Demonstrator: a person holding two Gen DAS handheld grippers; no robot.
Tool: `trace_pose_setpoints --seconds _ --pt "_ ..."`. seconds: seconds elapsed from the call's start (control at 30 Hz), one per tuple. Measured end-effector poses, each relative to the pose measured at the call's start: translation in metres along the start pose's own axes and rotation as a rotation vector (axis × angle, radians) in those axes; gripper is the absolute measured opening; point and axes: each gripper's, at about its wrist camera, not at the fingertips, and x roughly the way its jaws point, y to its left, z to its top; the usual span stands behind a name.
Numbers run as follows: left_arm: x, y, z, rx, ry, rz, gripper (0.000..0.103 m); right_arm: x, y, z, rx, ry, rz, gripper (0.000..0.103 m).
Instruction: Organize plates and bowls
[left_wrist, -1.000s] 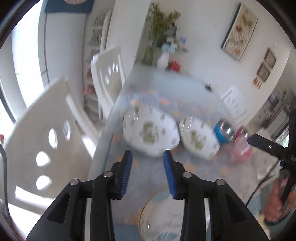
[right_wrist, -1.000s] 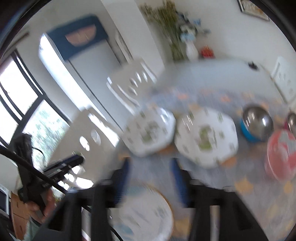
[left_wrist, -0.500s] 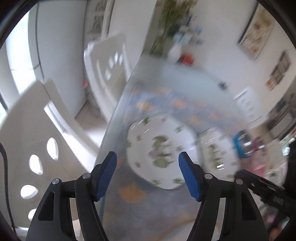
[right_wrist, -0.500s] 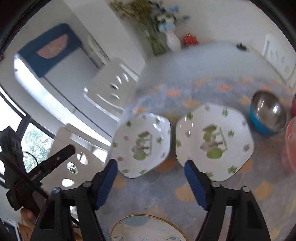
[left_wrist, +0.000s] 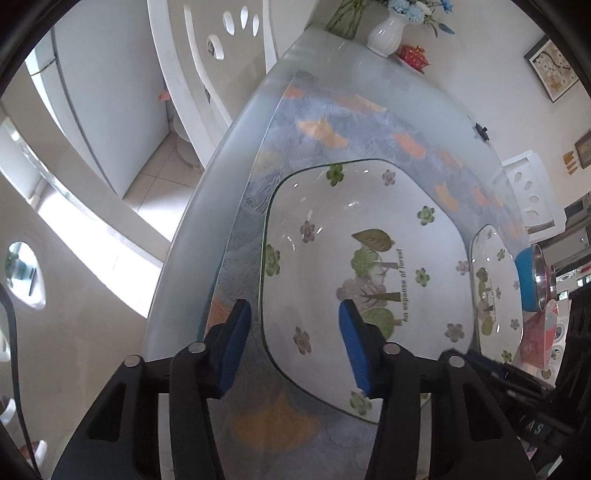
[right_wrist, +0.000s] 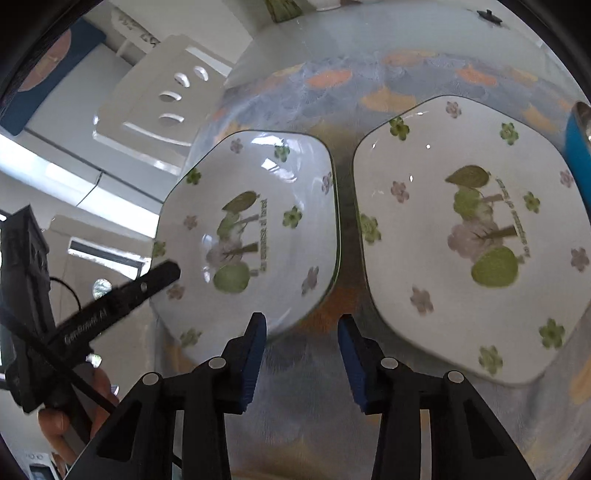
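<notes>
White walls and pierced white chairs ring a glass worktop (left_wrist: 236, 155) laid with a blue-and-orange patterned mat (right_wrist: 332, 85). Left tool (left_wrist: 291, 347) hangs spread wide, gripping nothing, its blue pads straddling the near rim of a white hexagonal floral dish (left_wrist: 354, 266); whether a pad touches the rim is hard to tell. Just beside that dish sits a second white hexagonal floral dish (right_wrist: 476, 236), squeezed to a sliver in the left view. Right tool (right_wrist: 301, 356) is parted and empty too, aimed at the narrow gap between both dishes. A blue-walled steel bowl (left_wrist: 532, 280) is cut off at the frame edge; something pink below it is too distorted to name.
</notes>
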Motion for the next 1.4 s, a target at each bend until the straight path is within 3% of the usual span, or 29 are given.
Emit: trace_pose_setpoints --seconds 0.13,0.3,0.47,0.8,1.0,1.23,1.4 --pt "0.006 0.004 0.001 -0.017 0.012 -0.021 0.042 0.01 0.005 0.008 -0.004 0.004 0.004 0.034" --pt "0.007 0.006 0.004 -0.01 0.011 -0.028 0.042 0.014 0.021 0.0 -0.031 -0.007 -0.06 0.034" --pt "0.008 0.007 0.01 0.002 0.015 -0.015 0.041 0.023 0.036 -0.015 0.006 0.05 0.026 0.034" --pt "0.012 0.007 0.011 0.014 0.014 -0.017 0.041 0.013 -0.012 0.009 0.098 0.0 -0.006 0.035" --pt "0.015 0.005 0.014 0.03 -0.002 -0.016 0.041 0.015 0.012 0.014 -0.012 -0.082 -0.047 0.035" --pt "0.016 0.002 0.016 0.063 -0.045 -0.007 0.041 0.02 0.014 0.018 -0.119 -0.101 -0.082 0.034" --pt "0.01 0.011 0.015 0.01 -0.047 -0.082 0.041 0.02 0.017 0.014 -0.172 -0.119 -0.1 0.034"
